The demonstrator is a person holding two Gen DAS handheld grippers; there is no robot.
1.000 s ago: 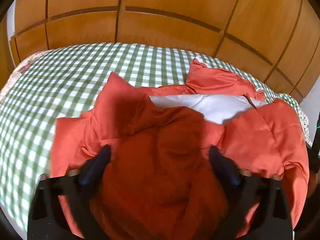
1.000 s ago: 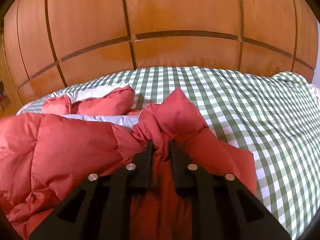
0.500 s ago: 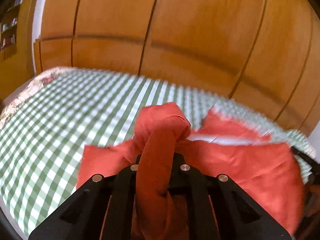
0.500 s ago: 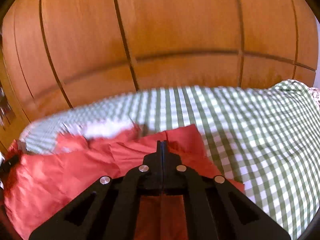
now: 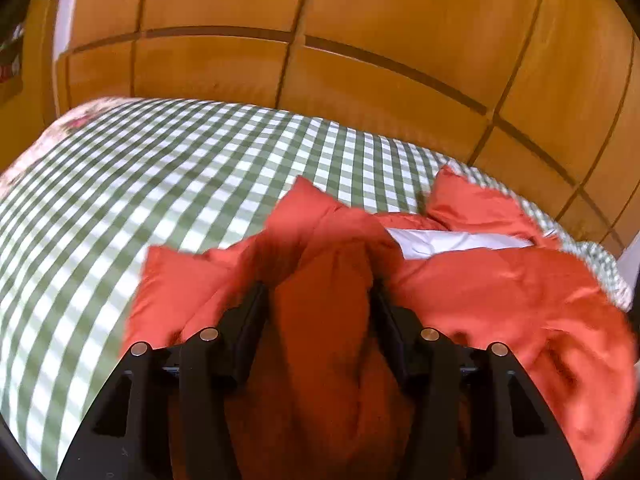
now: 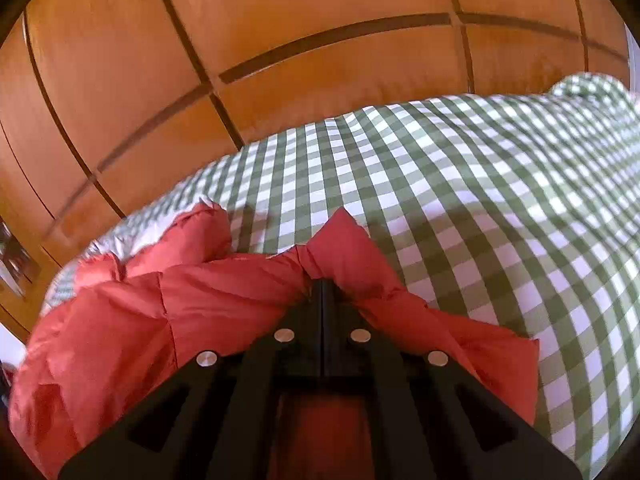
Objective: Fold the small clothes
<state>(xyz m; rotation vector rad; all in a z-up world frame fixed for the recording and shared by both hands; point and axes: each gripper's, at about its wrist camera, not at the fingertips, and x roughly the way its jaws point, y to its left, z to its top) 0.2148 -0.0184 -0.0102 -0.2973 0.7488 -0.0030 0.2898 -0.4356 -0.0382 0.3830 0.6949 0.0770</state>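
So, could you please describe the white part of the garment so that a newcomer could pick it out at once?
Start from the green-and-white checked bedspread in front of the wooden wardrobe doors. On it lies a crumpled orange-red padded jacket. The white lining is the pale strip showing at its far, open edge, the only plain white patch among the orange folds.

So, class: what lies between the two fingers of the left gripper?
A thick bunch of the orange jacket fills the gap of the left gripper while its jaws are opening, seen in the left wrist view.
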